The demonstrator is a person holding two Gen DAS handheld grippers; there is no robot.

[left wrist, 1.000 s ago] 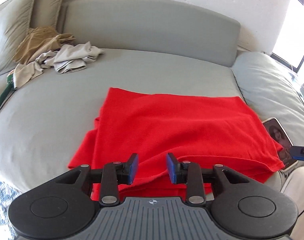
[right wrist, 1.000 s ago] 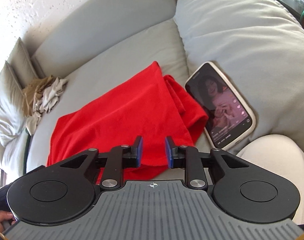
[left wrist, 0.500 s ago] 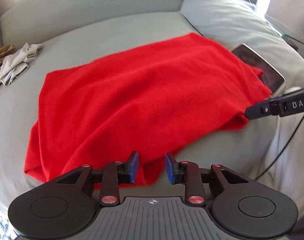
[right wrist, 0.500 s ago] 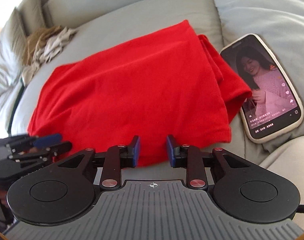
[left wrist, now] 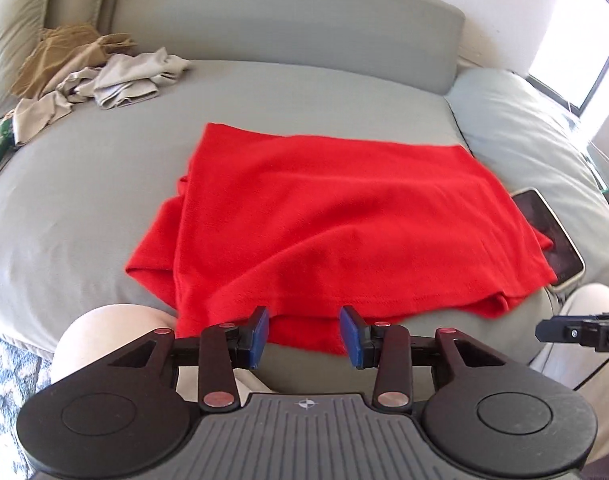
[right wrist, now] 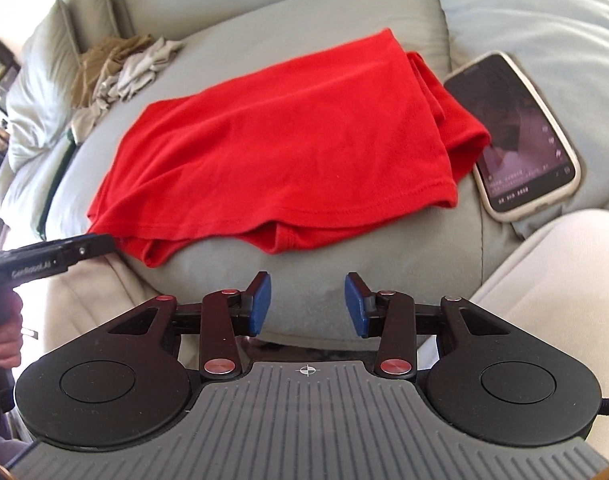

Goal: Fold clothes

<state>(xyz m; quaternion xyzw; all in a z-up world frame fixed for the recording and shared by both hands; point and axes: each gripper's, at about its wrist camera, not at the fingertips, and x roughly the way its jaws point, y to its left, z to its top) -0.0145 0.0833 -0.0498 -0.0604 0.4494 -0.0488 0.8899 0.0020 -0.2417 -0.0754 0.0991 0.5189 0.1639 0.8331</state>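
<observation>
A red garment (left wrist: 336, 220) lies folded in layers on the grey sofa seat (left wrist: 84, 184), its hemmed edge toward me. It also shows in the right wrist view (right wrist: 288, 144). My left gripper (left wrist: 304, 336) is open and empty, just short of the garment's near edge. My right gripper (right wrist: 306, 306) is open and empty, above the seat's front edge, a short way back from the hem. The left gripper's tip (right wrist: 64, 254) shows at the garment's left corner in the right wrist view.
A phone (right wrist: 516, 132) lies on the seat touching the garment's right side. A pile of beige and grey clothes (left wrist: 104, 76) lies at the back left by cushions (right wrist: 36, 92). A pale cushion (left wrist: 524, 136) is at the right. The person's knees flank the grippers.
Both grippers have drawn back from the red garment toward the seat's front edge. The left view has swung back to face the backrest. Both stay open and empty.
</observation>
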